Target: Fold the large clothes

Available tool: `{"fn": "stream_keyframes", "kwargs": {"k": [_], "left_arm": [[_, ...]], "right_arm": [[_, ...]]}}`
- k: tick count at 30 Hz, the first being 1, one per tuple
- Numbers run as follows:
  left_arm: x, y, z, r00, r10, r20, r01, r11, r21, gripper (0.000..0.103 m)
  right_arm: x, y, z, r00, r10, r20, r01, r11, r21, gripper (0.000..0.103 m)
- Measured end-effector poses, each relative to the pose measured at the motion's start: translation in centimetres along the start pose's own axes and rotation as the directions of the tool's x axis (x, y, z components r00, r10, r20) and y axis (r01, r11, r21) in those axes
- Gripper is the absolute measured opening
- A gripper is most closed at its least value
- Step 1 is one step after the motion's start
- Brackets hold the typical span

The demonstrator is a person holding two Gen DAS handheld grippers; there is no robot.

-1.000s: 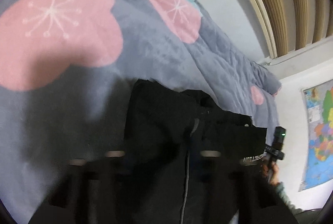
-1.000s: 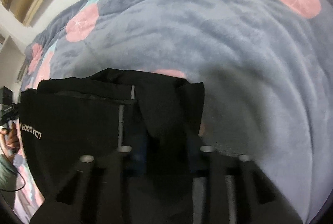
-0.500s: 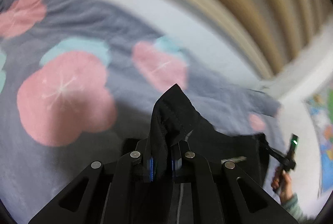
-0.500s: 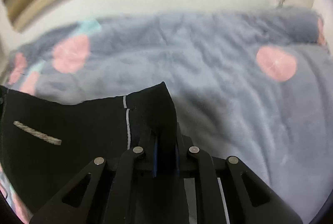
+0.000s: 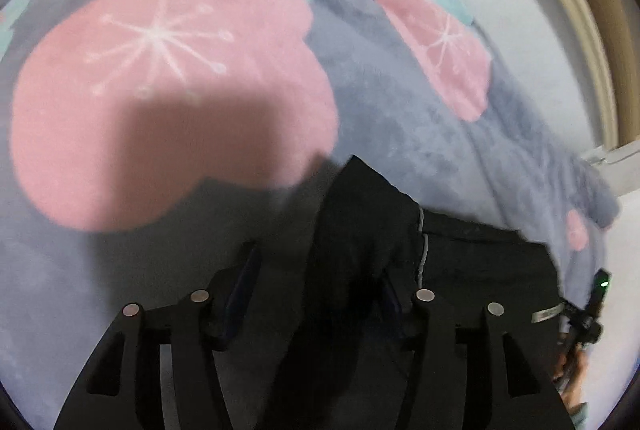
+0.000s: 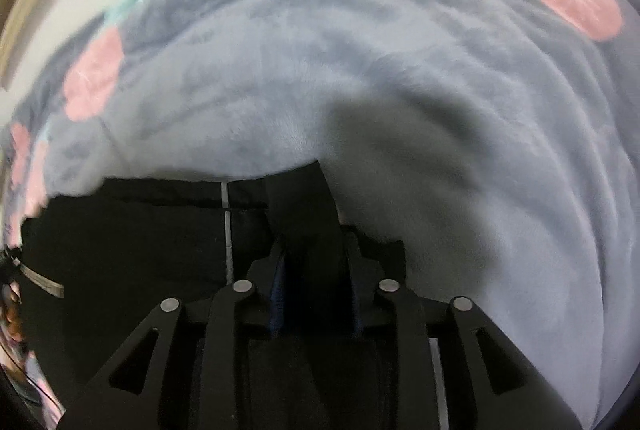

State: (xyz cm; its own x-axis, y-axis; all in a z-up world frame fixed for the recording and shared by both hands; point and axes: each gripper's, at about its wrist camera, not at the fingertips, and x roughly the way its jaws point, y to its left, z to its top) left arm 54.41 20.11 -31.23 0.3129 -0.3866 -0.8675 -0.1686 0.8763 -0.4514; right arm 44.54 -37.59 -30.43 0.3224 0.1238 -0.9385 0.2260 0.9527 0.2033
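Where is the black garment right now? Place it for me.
The black garment lies on the grey floral blanket, filling the lower right of the left wrist view and the lower left of the right wrist view, its corners between the left gripper and right gripper.

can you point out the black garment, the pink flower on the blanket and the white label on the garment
black garment [image 5: 360, 230]: left wrist view, raised corner fold.
pink flower [image 5: 160, 90]: left wrist view, middle of the big bloom.
white label [image 6: 44, 282]: right wrist view, strip near the left edge.
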Motion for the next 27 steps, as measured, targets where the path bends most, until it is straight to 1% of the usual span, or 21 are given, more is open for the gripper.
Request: {"fn": "stream_keyframes", "kwargs": {"k": [1, 2, 4, 6, 7, 8, 9, 11, 12, 13, 14, 16, 17, 18, 20, 21, 22, 23, 24, 25, 27], "left_arm": [[-1.5, 0.6, 0.0, 0.999, -0.027, 0.019, 0.027, 0.999, -0.022, 0.059], [-2.5, 1.1, -0.1, 0.999, -0.038, 0.038, 0.039, 0.999, -0.029, 0.06], [-4.7, 1.3, -0.5, 0.997, -0.032, 0.073, 0.034, 0.999, -0.018, 0.061], [-6.9, 0.5, -0.9, 0.993, 0.02, 0.117, -0.022, 1.0, 0.018, 0.061], [-8.5, -0.1, -1.4, 0.987, 0.04, 0.153, -0.047, 0.998, 0.045, 0.061], [-9.7, -0.5, -1.9, 0.984, 0.038, 0.174, -0.049, 0.997, 0.061, 0.061], [-10.7, -1.1, -2.5, 0.982, 0.028, 0.188, -0.043, 0.996, 0.074, 0.061], [-12.4, -2.3, -3.8, 0.978, -0.016, 0.207, -0.004, 0.996, 0.091, 0.061], [-13.2, -2.9, -4.8, 0.976, -0.048, 0.212, 0.027, 0.995, 0.1, 0.061], [-13.8, -4.3, -6.3, 0.974, -0.089, 0.209, 0.065, 0.991, 0.118, 0.062], [-14.0, -5.2, -7.1, 0.973, -0.109, 0.204, 0.083, 0.988, 0.133, 0.062], [-13.5, -8.4, -9.7, 0.974, -0.149, 0.17, 0.113, 0.973, 0.2, 0.063], [-13.0, -9.9, -10.9, 0.975, -0.154, 0.159, 0.114, 0.965, 0.235, 0.063], [-12.3, -11.9, -12.5, 0.978, -0.151, 0.146, 0.103, 0.952, 0.289, 0.063], [-10.4, -14.5, -14.9, 0.985, -0.129, 0.111, 0.081, 0.929, 0.362, 0.063], [-9.5, -15.2, -15.5, 0.988, -0.123, 0.091, 0.08, 0.923, 0.377, 0.063], [-8.2, -15.8, -16.4, 0.991, -0.114, 0.062, 0.081, 0.916, 0.392, 0.063], [-6.7, -16.3, -17.1, 0.994, -0.102, 0.034, 0.081, 0.914, 0.397, 0.063], [-4.7, -16.5, -17.9, 0.997, -0.074, 0.003, 0.067, 0.916, 0.395, 0.062], [-3.2, -16.7, -18.4, 1.0, -0.024, 0.002, 0.021, 0.91, 0.413, 0.062], [-1.4, -16.6, -19.2, 0.999, 0.039, 0.013, -0.041, 0.895, 0.445, 0.063]], "right_arm": [[-1.1, -0.2, -0.3, 1.0, 0.002, 0.014, -0.002, 1.0, 0.012, 0.043], [-2.9, -0.2, -1.0, 0.999, -0.001, 0.044, 0.0, 1.0, 0.014, 0.048], [-5.4, 0.3, -2.2, 0.996, 0.023, 0.083, -0.023, 1.0, -0.004, 0.048], [-8.0, 0.9, -3.3, 0.993, 0.036, 0.116, -0.034, 0.999, -0.021, 0.048], [-9.0, 1.4, -3.8, 0.991, 0.045, 0.126, -0.041, 0.999, -0.028, 0.049], [-10.4, 2.0, -4.7, 0.988, 0.061, 0.14, -0.057, 0.998, -0.034, 0.049], [-10.7, 2.9, -5.0, 0.986, 0.074, 0.149, -0.068, 0.997, -0.045, 0.049], [-11.8, 4.5, -6.4, 0.984, 0.093, 0.155, -0.08, 0.993, -0.087, 0.051], [-12.1, 5.6, -7.3, 0.984, 0.092, 0.151, -0.075, 0.991, -0.114, 0.051], [-12.2, 6.8, -8.0, 0.985, 0.087, 0.146, -0.066, 0.988, -0.142, 0.051], [-12.1, 8.1, -8.8, 0.986, 0.084, 0.141, -0.059, 0.983, -0.173, 0.051], [-11.1, 10.4, -10.2, 0.988, 0.079, 0.134, -0.047, 0.973, -0.226, 0.051], [-10.3, 11.3, -10.7, 0.989, 0.08, 0.125, -0.048, 0.969, -0.241, 0.051], [-9.5, 11.9, -11.3, 0.991, 0.084, 0.106, -0.056, 0.969, -0.24, 0.051], [-7.6, 12.7, -12.0, 0.994, 0.089, 0.07, -0.072, 0.973, -0.217, 0.051], [-6.9, 12.8, -12.1, 0.995, 0.077, 0.066, -0.062, 0.974, -0.216, 0.051], [-5.8, 13.1, -12.5, 0.997, 0.044, 0.064, -0.028, 0.974, -0.225, 0.051], [-5.2, 13.4, -13.0, 0.998, 0.023, 0.061, -0.008, 0.971, -0.237, 0.052], [-4.3, 13.6, -13.3, 0.998, 0.005, 0.055, 0.009, 0.969, -0.248, 0.053], [-3.7, 13.7, -13.5, 0.999, -0.005, 0.054, 0.018, 0.967, -0.255, 0.053], [-2.5, 14.0, -14.0, 0.998, -0.029, 0.058, 0.044, 0.962, -0.27, 0.054]]}}
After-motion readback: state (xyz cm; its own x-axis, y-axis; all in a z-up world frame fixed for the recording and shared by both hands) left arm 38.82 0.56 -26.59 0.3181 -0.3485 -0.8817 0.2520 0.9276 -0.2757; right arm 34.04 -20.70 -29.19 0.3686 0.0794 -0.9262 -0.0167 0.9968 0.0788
